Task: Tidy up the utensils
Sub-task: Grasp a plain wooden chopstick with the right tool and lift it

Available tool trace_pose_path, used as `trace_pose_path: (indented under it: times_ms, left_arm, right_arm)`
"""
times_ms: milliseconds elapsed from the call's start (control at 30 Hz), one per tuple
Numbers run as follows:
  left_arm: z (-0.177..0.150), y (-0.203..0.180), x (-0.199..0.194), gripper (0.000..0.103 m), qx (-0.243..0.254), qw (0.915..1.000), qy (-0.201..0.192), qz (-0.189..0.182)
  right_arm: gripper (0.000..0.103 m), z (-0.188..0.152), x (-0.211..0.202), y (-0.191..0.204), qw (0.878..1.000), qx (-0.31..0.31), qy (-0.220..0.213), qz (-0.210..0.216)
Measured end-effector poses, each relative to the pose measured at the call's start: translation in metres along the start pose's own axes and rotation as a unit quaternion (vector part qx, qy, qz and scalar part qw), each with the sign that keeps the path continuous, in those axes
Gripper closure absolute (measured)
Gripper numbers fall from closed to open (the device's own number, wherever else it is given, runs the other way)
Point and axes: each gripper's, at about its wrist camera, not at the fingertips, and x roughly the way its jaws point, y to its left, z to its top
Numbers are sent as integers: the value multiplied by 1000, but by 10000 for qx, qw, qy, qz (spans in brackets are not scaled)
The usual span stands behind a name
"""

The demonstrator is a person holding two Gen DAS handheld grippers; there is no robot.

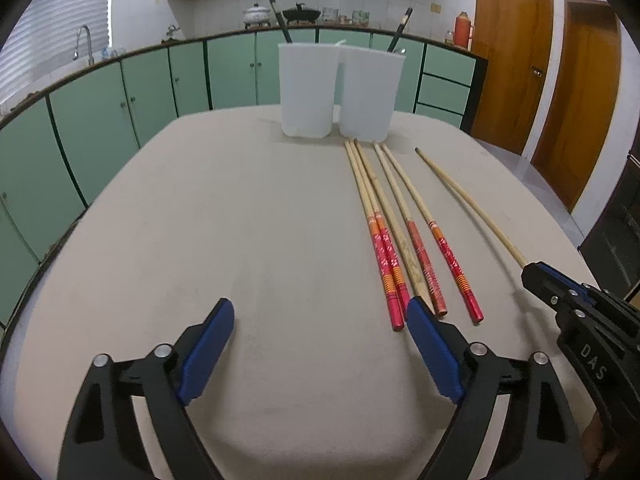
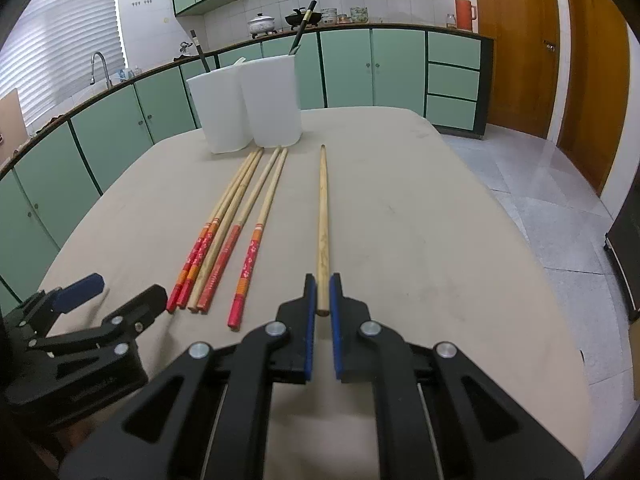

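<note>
Several chopsticks with red patterned ends [image 1: 400,240] [image 2: 224,236] lie side by side on the beige table [image 1: 240,220] [image 2: 420,220]. One plain wooden chopstick [image 2: 322,216] [image 1: 468,204] lies apart to their right. My right gripper [image 2: 323,280] [image 1: 536,276] is shut on the near end of this plain chopstick, low at the table. My left gripper [image 1: 320,316] [image 2: 120,288] is open and empty, just left of the red ends. Two white translucent cups [image 1: 306,92] [image 1: 370,96] [image 2: 218,108] [image 2: 272,100] stand at the far end, each with a dark utensil inside.
Green cabinets with a counter [image 1: 120,92] [image 2: 380,68] run behind the table, with a sink tap [image 1: 82,42], pots and a red flask [image 2: 464,12]. Wooden doors [image 1: 512,60] [image 2: 592,72] stand right. Tiled floor [image 2: 540,200] lies beyond the table's right edge.
</note>
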Motion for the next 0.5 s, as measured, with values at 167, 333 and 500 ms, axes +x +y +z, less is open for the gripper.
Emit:
trace_pose_path:
  times_ms: [167,333,500]
  left_arm:
    - [1,0,3,19,-40,9999,90,-21]
    - [2,-4,5,19,30,9999,154,19]
    - [3,-7,8,22,88,9997,207,101]
  right_arm:
    - [97,-1,1,-2,10000,25,27,-3]
    - [97,-1,2,-1,10000,25,55,9]
    - [97,-2,2,-1,10000,51,61,21]
